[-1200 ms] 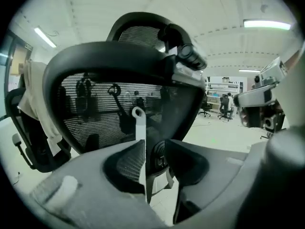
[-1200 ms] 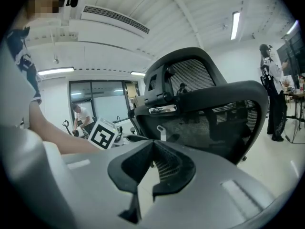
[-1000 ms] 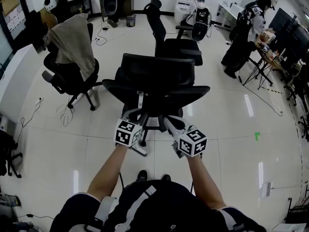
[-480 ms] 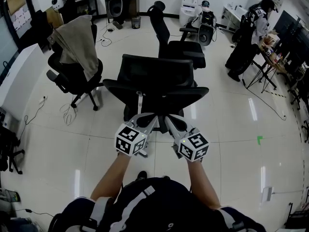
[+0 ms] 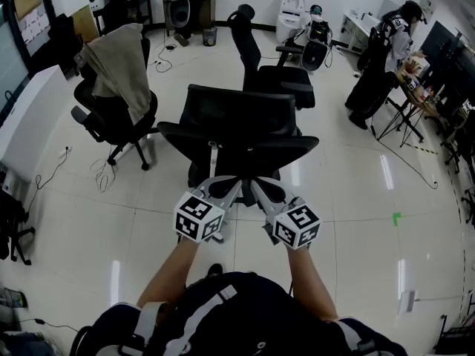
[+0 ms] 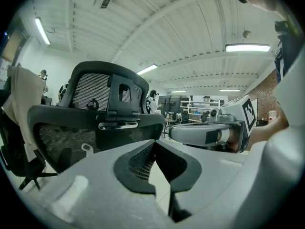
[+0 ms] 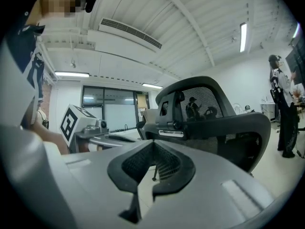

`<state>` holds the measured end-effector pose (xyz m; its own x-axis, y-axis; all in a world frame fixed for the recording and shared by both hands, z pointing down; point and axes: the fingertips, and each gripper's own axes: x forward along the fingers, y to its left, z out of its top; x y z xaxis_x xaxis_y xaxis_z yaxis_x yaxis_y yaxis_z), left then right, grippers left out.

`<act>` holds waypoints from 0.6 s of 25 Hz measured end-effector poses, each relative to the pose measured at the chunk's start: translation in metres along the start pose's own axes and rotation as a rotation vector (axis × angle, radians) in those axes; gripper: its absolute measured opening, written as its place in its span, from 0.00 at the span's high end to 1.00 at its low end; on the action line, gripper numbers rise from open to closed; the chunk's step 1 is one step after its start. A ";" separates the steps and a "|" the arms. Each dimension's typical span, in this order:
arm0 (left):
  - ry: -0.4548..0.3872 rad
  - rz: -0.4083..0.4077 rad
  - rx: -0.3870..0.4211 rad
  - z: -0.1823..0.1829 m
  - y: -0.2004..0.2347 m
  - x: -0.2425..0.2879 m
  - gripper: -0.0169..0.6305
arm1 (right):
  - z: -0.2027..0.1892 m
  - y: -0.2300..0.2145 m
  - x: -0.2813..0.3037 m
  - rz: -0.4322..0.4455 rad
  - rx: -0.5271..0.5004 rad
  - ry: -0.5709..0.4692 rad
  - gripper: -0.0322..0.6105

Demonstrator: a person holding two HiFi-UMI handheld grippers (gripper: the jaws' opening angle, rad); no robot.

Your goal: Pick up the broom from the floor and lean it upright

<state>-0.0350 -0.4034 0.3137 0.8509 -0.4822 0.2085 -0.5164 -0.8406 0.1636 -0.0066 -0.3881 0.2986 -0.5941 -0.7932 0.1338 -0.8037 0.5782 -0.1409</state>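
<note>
Left hand-held gripper (image 6: 153, 142) closed up & rose since earlier; it & right hand-held gripper (image 7: 152, 142) are both pinched together, empty, facing office chair (image 5: 241, 117); no broom visible, so step unclear.

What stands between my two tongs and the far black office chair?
The near black chair stands there, just ahead of the left tongs and right tongs; the head view shows it.

You wear a dark short-sleeved top (image 5: 256, 325) with white stripes. Your left gripper (image 5: 233, 185) and right gripper (image 5: 255, 186) are pale grey, with black ribbed pads (image 6: 139, 159) on the fingers and black-and-white marker cubes (image 5: 198, 216) behind them.
</note>
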 end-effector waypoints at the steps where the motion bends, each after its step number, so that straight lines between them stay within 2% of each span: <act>1: -0.001 0.001 -0.001 0.000 0.000 0.000 0.97 | 0.001 0.000 0.000 0.002 -0.003 0.001 0.95; 15: 0.006 -0.017 -0.002 -0.001 -0.008 0.004 0.97 | 0.002 -0.002 -0.005 0.003 -0.002 0.000 0.94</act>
<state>-0.0279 -0.3983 0.3145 0.8590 -0.4661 0.2119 -0.5019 -0.8483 0.1689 -0.0023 -0.3860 0.2965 -0.5962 -0.7916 0.1336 -0.8022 0.5806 -0.1393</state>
